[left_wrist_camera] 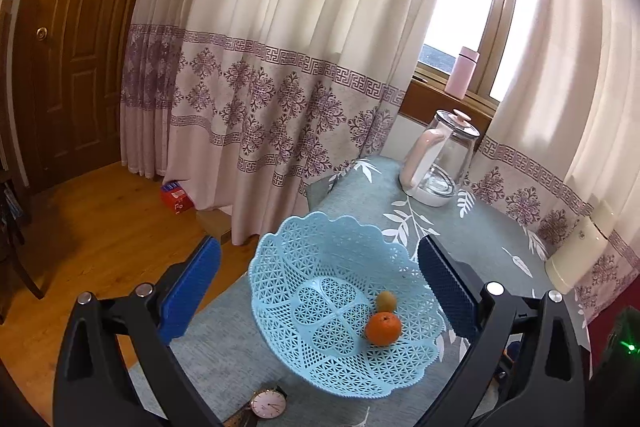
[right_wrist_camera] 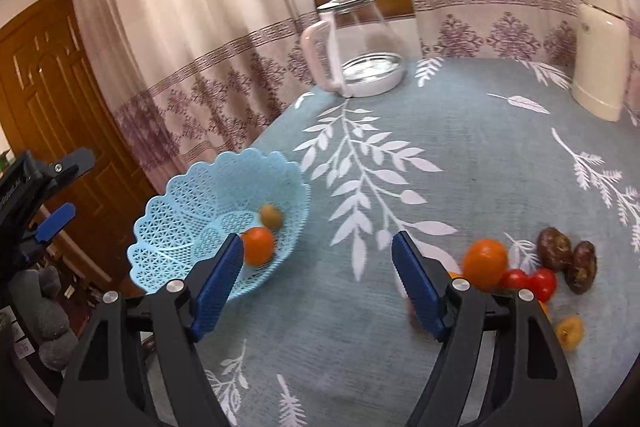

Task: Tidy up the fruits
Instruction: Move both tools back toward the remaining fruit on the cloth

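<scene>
Both my tongs, left [left_wrist_camera: 318, 291] and right [right_wrist_camera: 318, 281], gape apart, empty. The blue basket [left_wrist_camera: 320, 247] on the bench [right_wrist_camera: 460, 155] holds an orange [left_wrist_camera: 383, 328] and a greenish fruit [left_wrist_camera: 386, 301] (no legible writing anywhere); more fruits [right_wrist_camera: 524, 263] lie right.

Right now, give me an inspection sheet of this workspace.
Surface: table under a grey-blue leaf-print cloth.
Job's things: blue basket at the table's left edge holds an orange and a small greenish-brown fruit. Loose on the cloth: another orange, two red tomatoes, two brown fruits, a yellow piece.
Clutter: glass kettle, cream flask, wristwatch.
Grippers: left gripper open above the basket, empty; right gripper open over bare cloth, empty.
Cables: nothing seen.
Surroundings: curtains, wooden door, pink bottle on the window sill, red box on the floor.
</scene>
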{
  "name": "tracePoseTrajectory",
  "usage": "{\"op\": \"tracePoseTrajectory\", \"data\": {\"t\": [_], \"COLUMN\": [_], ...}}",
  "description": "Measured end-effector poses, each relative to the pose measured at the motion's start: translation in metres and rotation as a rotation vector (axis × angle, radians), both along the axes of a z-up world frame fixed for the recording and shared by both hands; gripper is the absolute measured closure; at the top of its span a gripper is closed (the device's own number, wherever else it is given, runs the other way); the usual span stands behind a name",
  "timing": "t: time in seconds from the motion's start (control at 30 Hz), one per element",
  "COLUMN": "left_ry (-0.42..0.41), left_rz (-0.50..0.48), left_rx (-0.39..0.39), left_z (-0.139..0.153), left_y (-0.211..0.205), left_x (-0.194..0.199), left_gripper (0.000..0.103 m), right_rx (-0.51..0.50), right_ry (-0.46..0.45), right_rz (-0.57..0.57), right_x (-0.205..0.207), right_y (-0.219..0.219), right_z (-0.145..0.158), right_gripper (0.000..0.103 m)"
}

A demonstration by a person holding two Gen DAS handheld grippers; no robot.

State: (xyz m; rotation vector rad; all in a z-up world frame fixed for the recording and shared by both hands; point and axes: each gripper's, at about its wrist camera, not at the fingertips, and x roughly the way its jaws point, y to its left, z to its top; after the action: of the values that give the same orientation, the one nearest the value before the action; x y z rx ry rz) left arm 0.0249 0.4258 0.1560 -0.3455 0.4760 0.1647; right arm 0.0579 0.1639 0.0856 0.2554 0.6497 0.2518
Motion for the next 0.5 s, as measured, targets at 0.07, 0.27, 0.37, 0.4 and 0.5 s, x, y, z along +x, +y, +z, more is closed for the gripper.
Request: {"op": "tracePoseTrajectory", "data": {"t": [0.07, 0.27, 0.37, 0.4, 0.5], "left_ry": [0.0, -0.001, -0.001, 0.0, 0.003], "left_rz": [-0.007, -0.021, -0.025, -0.026, -0.035], "left_rx": [0.004, 0.012, 0.014, 0.015, 0.02], "left_z": [0.0, 0.001, 0.001, 0.001, 0.0], "left_y": [-0.003, -0.009, -0.011, -0.012, -0.015], "left_x": [0.0, 0.0, 0.0, 0.001, 0.001], "left_gripper": [0.003, 0.003, 0.003, 0.003, 0.003], "right_rx": [0.008, 0.016, 0.019, 0.023, 0.04], "right_ry": [0.001, -0.005, -0.004, -0.003, 0.004], "right_rz": [-0.022, -0.084, -0.119, -0.139, -0.183], "right_x": [-0.002, -0.008, -0.01, -0.011, -0.013], "right_y": [-0.008, -0.037, -0.052, -0.06, -0.078], "right_z": [0.0, 0.001, 0.0, 0.0, -0.002], "right_gripper": [0.027, 0.027, 0.027, 0.027, 0.027]}}
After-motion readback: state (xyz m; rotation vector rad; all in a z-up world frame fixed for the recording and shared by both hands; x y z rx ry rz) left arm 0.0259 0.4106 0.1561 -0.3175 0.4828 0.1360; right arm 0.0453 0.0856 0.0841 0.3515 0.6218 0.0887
